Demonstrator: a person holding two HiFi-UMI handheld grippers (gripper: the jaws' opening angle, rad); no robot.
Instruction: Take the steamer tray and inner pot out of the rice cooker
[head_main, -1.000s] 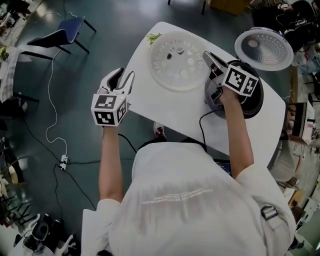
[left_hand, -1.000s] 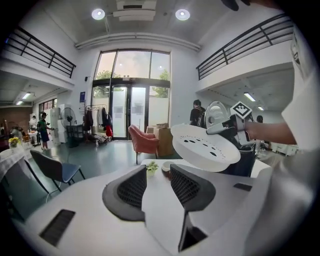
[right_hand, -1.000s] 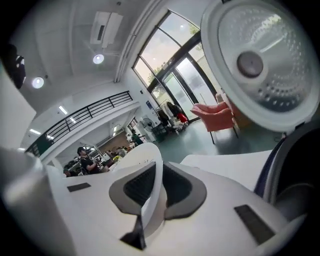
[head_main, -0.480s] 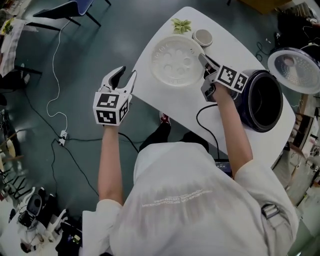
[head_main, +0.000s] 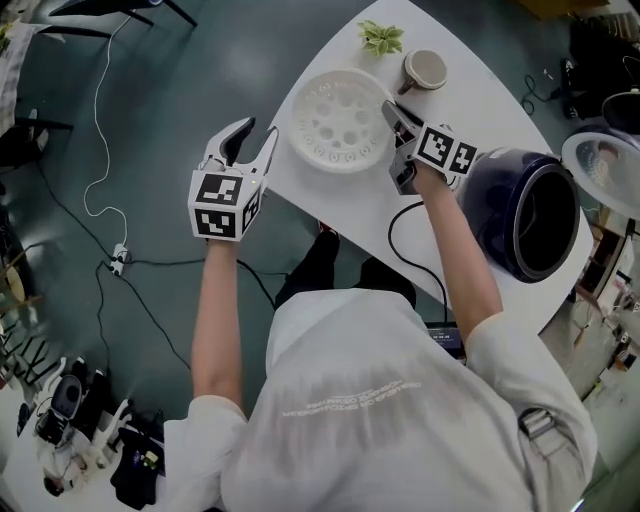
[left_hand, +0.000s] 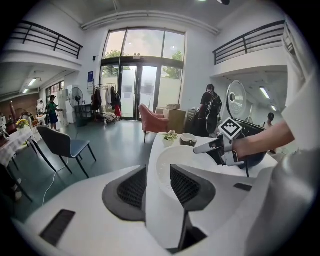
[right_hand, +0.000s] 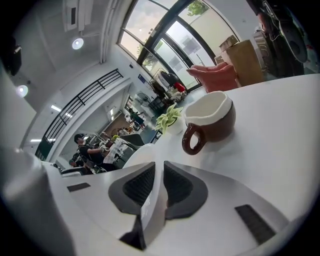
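Gripping the steamer tray (head_main: 335, 120) rim, right claw (head_main: 388, 108) outstretched; left claw (head_main: 255, 135) hovers wide

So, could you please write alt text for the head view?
Seen from above, a person grips the rim of a round white perforated steamer tray with the right gripper over a white table, near an open dark blue rice cooker. The left gripper, fingers apart, hangs beyond the table's edge.

head view: high, steeply down on white oval table (head_main: 335, 205) | left gripper view: beside table edge, facing across it | right gripper view: low over tabletop, close to brown ceramic mug (right_hand: 214, 121) | shared: mug, table
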